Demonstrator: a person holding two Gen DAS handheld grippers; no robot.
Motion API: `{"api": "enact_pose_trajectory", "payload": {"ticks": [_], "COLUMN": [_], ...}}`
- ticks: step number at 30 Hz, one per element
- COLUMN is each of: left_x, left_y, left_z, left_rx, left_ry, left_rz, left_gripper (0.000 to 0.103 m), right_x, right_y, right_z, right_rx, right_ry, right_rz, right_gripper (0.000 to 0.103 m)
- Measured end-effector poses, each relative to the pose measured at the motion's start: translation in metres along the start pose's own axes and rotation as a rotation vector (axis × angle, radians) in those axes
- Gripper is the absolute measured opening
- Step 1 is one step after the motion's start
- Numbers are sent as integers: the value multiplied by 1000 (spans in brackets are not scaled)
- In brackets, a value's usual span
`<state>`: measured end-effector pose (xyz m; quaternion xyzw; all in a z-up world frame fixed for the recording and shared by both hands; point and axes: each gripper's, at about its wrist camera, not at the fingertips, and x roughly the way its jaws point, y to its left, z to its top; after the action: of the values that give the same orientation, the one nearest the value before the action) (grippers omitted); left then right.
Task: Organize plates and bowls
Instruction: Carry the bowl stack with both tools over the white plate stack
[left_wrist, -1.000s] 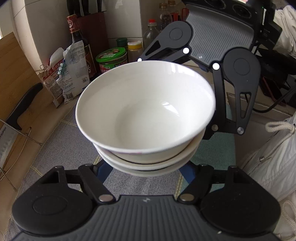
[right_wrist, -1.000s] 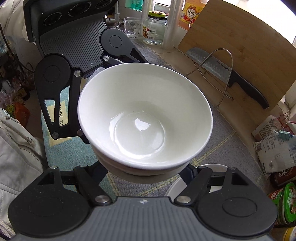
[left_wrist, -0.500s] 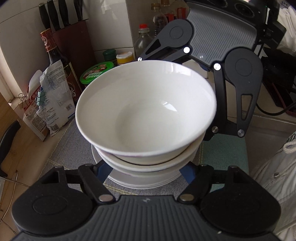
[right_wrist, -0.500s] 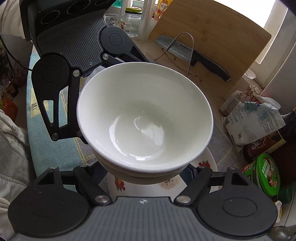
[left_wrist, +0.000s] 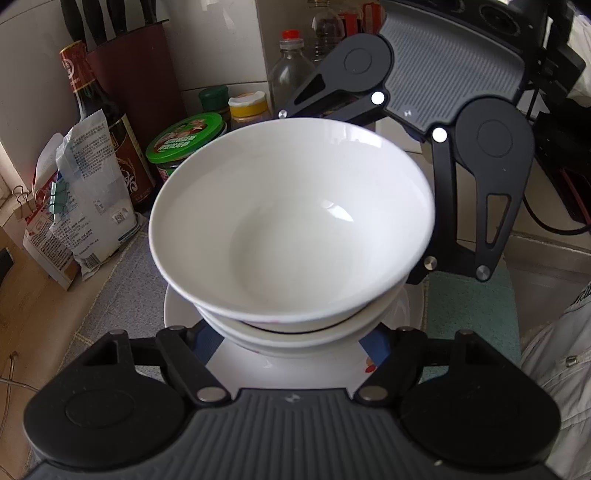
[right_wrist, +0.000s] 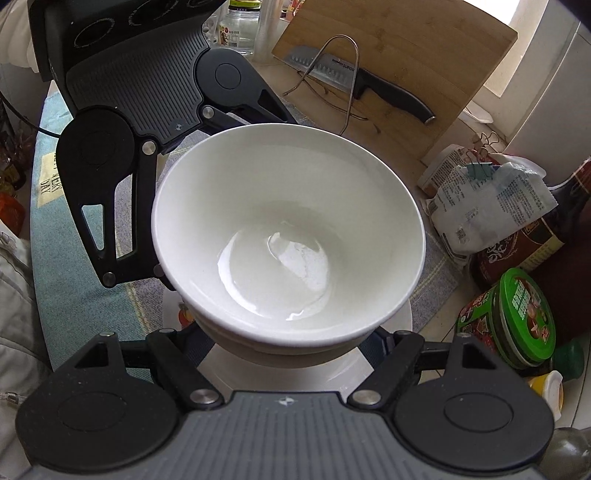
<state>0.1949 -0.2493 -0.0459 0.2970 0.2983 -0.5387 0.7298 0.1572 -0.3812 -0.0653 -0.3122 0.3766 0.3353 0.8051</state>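
The left gripper (left_wrist: 291, 338) and the right gripper (right_wrist: 291, 343) both pinch the stack of white bowls (left_wrist: 291, 236) from opposite sides (fingertips hidden beneath), holding it above a plate (left_wrist: 295, 369) on the desk (left_wrist: 40, 317).

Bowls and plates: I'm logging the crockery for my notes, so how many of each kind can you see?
Bowls: 3, nested in one stack (edges counted in the left wrist view)
Plates: at least 1, under the stack; more beneath cannot be told
Total: 4 visible
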Motion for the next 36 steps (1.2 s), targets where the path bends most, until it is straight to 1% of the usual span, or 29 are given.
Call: {"api": "enact_pose_trajectory", "payload": {"ticks": [8, 17, 27, 36], "left_x": [8, 14, 20, 20], "left_y": [6, 8, 8, 10], "left_z": [3, 3, 4, 4], "left_rx": [-31, -38, -60, -63], "left_ry": [13, 25, 41, 42], "left_rz": [-4, -5, -22, -22], "left_gripper": [77, 77, 77, 77], "right_x": [5, 10, 15, 17], "right_y": [-9, -13, -15, -17], "right_z": [-3, -3, -4, -6], "right_rx": [9, 8, -1, 12], "right_ry": [4, 8, 24, 22], "right_rz": [10, 22, 30, 36], "right_gripper": [84, 84, 84, 84]}}
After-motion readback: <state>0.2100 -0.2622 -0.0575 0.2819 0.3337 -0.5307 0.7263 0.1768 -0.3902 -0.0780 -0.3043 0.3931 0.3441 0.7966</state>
